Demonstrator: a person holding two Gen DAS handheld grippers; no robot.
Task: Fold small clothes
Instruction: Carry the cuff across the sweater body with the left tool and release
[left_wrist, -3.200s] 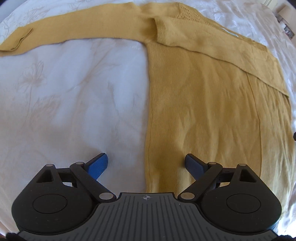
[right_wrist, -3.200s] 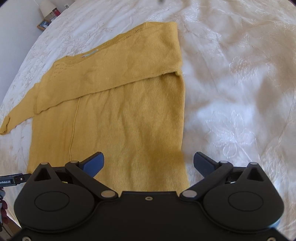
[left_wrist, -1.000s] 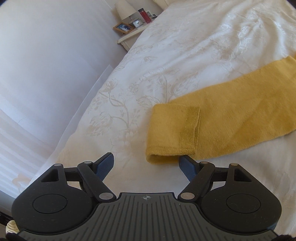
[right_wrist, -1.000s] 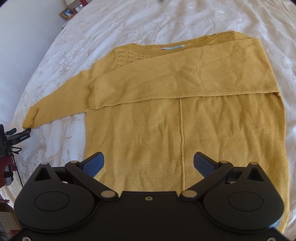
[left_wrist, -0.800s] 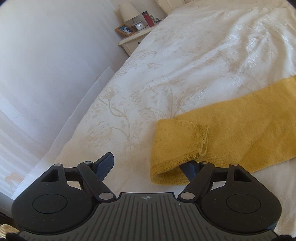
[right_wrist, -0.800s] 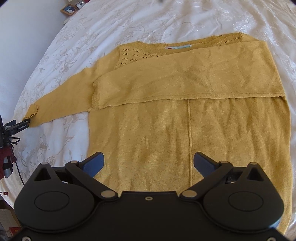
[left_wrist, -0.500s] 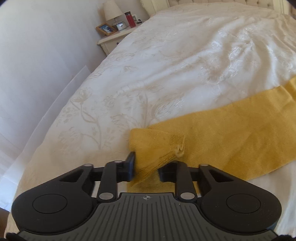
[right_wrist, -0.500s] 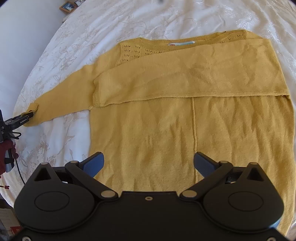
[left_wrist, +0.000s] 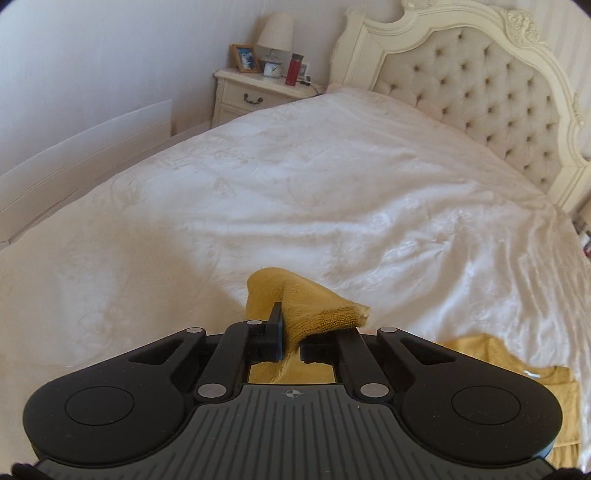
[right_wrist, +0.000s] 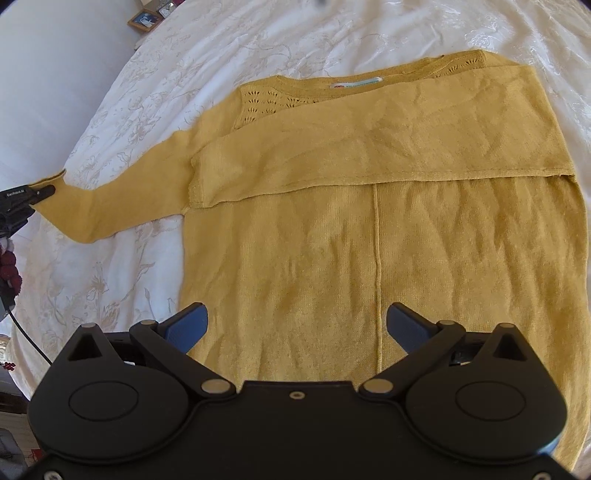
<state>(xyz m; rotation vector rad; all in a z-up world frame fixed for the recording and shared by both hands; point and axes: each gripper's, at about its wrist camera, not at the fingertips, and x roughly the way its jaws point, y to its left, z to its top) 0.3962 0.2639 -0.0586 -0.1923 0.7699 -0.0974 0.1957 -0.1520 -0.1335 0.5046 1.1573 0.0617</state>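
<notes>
The mustard sweater (right_wrist: 376, 229) lies flat on the white bedspread (right_wrist: 258, 37), one sleeve already folded across its chest, the other stretched out sideways. That sleeve's cuff (left_wrist: 314, 306) is pinched in the left gripper (left_wrist: 291, 341), whose jaws have just closed on it, and hangs clear of the bed. The right gripper (right_wrist: 295, 325) hovers over the hem, jaws wide, holding nothing. Beyond stand a tufted headboard (left_wrist: 480, 92) and a nightstand (left_wrist: 255, 94) bearing a lamp (left_wrist: 275, 31) and red bottle (left_wrist: 293, 68).
</notes>
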